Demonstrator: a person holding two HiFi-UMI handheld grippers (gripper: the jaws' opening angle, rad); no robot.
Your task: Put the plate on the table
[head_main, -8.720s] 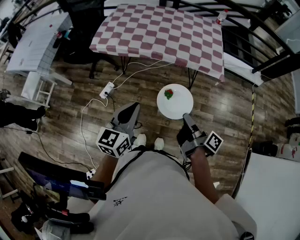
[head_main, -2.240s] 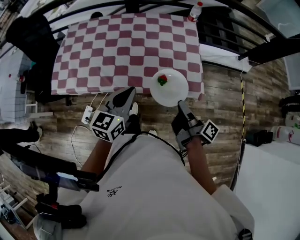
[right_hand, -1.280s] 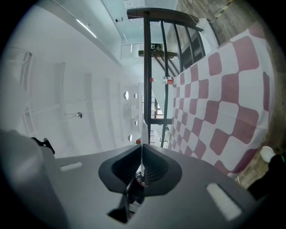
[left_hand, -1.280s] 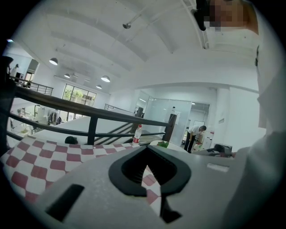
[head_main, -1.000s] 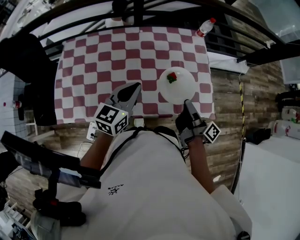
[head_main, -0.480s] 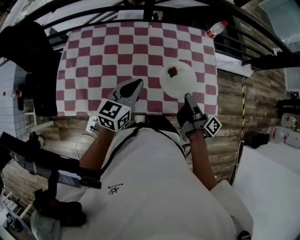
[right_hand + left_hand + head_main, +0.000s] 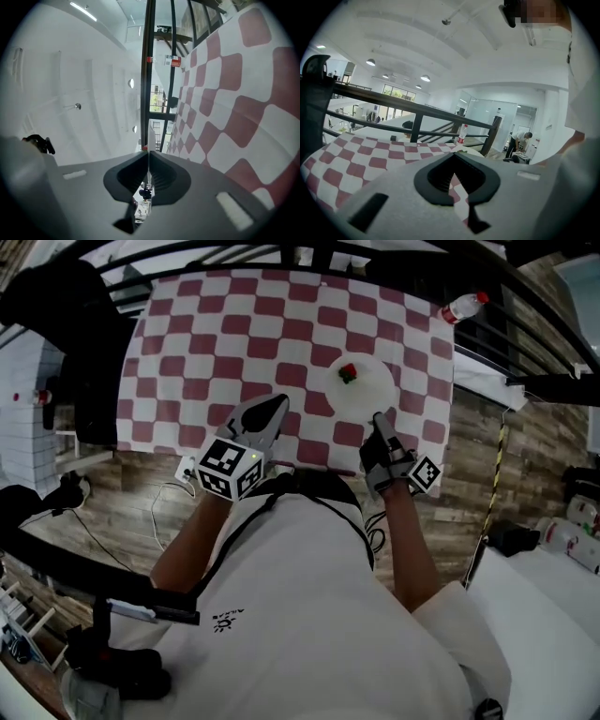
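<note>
White plate (image 7: 373, 395) over checked table (image 7: 187, 334) — right gripper (image 7: 380, 416) pinching its rim; left gripper (image 7: 277, 405) closed, empty; next: lower level, release.

You see: table (image 7: 206, 343) maroon-and-white checks | plate (image 7: 377, 396) white, bit on it (image 7: 348, 373) red-and-green | left gripper (image 7: 278, 401), right gripper (image 7: 380, 416) grey, cubes black-and-white | floor (image 7: 469, 486) brown planks

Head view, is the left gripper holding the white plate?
No, the right gripper pinches the plate at its near rim, while the left gripper sits apart from it over the checked tablecloth.
</note>
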